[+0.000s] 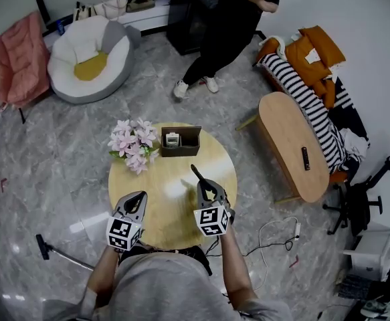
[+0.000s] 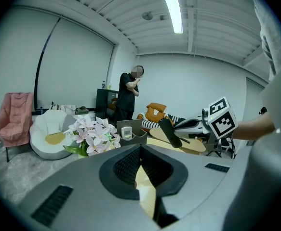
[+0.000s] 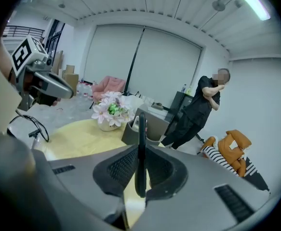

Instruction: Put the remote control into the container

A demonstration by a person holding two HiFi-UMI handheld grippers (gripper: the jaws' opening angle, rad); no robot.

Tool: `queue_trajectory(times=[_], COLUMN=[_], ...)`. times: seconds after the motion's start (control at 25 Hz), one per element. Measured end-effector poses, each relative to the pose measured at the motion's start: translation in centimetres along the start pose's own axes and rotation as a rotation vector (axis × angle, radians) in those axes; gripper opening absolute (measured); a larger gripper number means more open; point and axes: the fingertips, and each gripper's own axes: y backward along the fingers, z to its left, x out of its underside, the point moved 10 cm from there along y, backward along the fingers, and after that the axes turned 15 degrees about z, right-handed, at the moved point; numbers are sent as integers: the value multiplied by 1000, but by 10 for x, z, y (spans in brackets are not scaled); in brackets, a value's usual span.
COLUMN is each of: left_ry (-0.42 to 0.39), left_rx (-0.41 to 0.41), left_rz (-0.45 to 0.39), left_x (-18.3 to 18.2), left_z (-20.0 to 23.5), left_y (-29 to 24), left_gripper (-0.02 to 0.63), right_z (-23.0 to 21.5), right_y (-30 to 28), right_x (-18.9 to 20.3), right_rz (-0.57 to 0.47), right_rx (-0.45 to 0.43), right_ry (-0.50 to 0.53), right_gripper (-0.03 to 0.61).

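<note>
A black remote control [image 1: 197, 175] sticks up and forward out of my right gripper [image 1: 205, 184], which is shut on its lower end above the round yellow table [image 1: 181, 206]. In the right gripper view the remote [image 3: 140, 129] stands on edge between the jaws. The dark open container [image 1: 193, 141] stands at the table's far side, with a small white device [image 1: 172, 139] inside it. It lies beyond the remote's tip. My left gripper [image 1: 136, 198] hovers over the table's near left edge, shut with nothing in it. From the left gripper view the remote [image 2: 170, 132] hangs to the right of the container [image 2: 138, 127].
Pink flowers [image 1: 133, 144] stand just left of the container. An oval wooden table [image 1: 295, 146] to the right carries a small black object [image 1: 305, 158]. A person [image 1: 221, 39] stands beyond the table. A beanbag [image 1: 87, 55], a sofa [image 1: 315, 79] and a floor cable [image 1: 275, 236] surround it.
</note>
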Motion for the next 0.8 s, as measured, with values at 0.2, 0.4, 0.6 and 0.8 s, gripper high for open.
queue_trajectory(times=[0.2, 0.4, 0.6, 0.8], left_ry=[-3, -1, 11, 24], left_rx=[-13, -24, -39, -54], left_rz=[-12, -29, -29, -22], left_x=[-5, -12, -13, -14], left_z=[3, 4, 8, 12], left_y=[0, 1, 0, -2], left_gripper=[8, 8, 8, 7], right_z=[-10, -17, -23, -32], right_y=[11, 20, 21, 15], right_x=[-19, -33, -48, -61], right_rz=[-121, -247, -330, -395], right_rx=[33, 57, 47, 45], right_ry=[-62, -108, -149, -186], right_gripper=[51, 51, 51, 51])
